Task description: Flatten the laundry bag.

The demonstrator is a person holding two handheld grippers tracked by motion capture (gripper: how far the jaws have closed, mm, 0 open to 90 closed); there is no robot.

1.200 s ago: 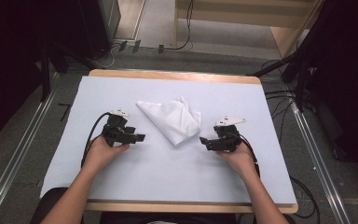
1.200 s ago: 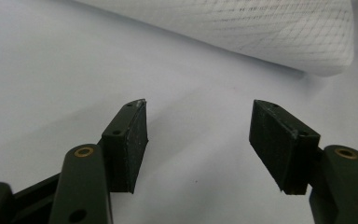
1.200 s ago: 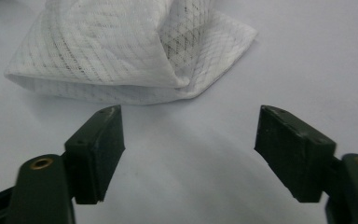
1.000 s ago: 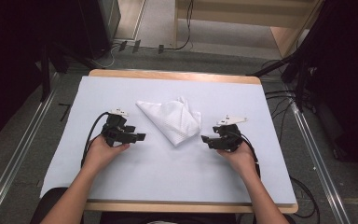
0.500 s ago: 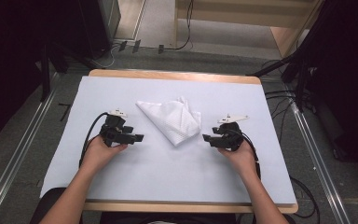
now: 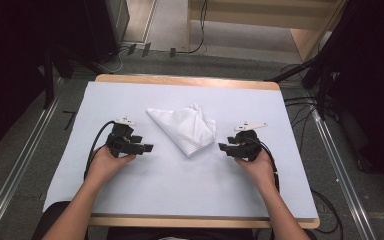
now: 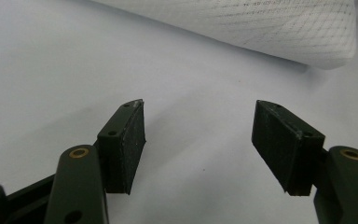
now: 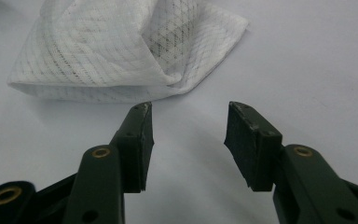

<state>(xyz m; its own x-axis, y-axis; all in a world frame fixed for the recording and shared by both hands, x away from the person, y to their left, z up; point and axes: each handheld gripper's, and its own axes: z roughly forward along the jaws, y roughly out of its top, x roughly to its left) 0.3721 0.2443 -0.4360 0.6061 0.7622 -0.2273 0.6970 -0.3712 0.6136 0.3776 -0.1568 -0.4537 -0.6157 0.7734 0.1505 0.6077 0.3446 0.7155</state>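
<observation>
A white folded cloth with a fine grid weave lies on the pale sheet covering the table. My left gripper rests to the left of it, pointing right toward the cloth, jaws wide apart and empty. The left gripper view has its jaws open over the bare sheet, the cloth beyond them. My right gripper sits to the right of the cloth and points left. Its jaws have just been closing but still stand apart with nothing between them, just short of the cloth's edge.
The table's wooden rim runs along the far side. Metal rails flank the table on the floor, and cables lie at the right. Dark equipment stands in the back corners.
Both hands have kept their places on either side of the cloth, and the cloth lies as before.
</observation>
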